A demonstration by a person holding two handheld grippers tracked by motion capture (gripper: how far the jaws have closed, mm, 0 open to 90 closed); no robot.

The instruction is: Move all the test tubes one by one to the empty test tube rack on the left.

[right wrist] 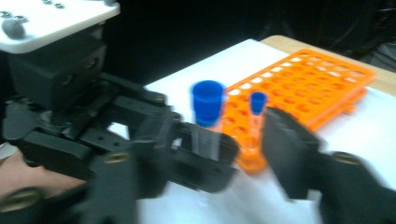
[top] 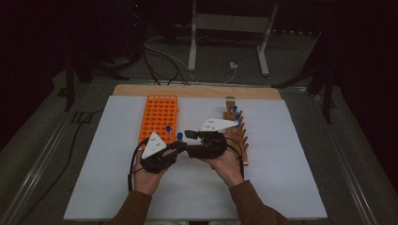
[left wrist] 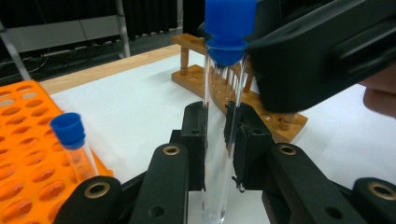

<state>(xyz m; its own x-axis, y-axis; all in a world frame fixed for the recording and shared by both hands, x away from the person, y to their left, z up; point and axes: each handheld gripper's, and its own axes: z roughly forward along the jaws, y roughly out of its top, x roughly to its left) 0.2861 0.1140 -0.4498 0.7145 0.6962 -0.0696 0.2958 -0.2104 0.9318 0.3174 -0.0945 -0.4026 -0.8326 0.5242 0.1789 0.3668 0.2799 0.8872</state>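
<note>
Surface [top: 281, 187] carries an orange rack [top: 158, 117] and a wooden rack [top: 237, 136]. Left gripper [left wrist: 215, 135] pinches an upright blue-capped tube [left wrist: 223, 116] by its glass, held between the racks. Right gripper [right wrist: 243, 140] stands spread around it. Risk: glass slipping or tilting under single grip, or the spread jaw knocking the cap.

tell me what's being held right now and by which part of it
The left gripper is shut on a clear test tube with a blue cap, clamping its glass body below the cap. The right gripper has its jaws apart, gripping nothing.

Clear glossy test tube [left wrist: 218, 154], matt blue plastic cap [left wrist: 229, 28]; orange plastic rack [top: 158, 117]; varnished wooden rack [left wrist: 261, 105].
</note>
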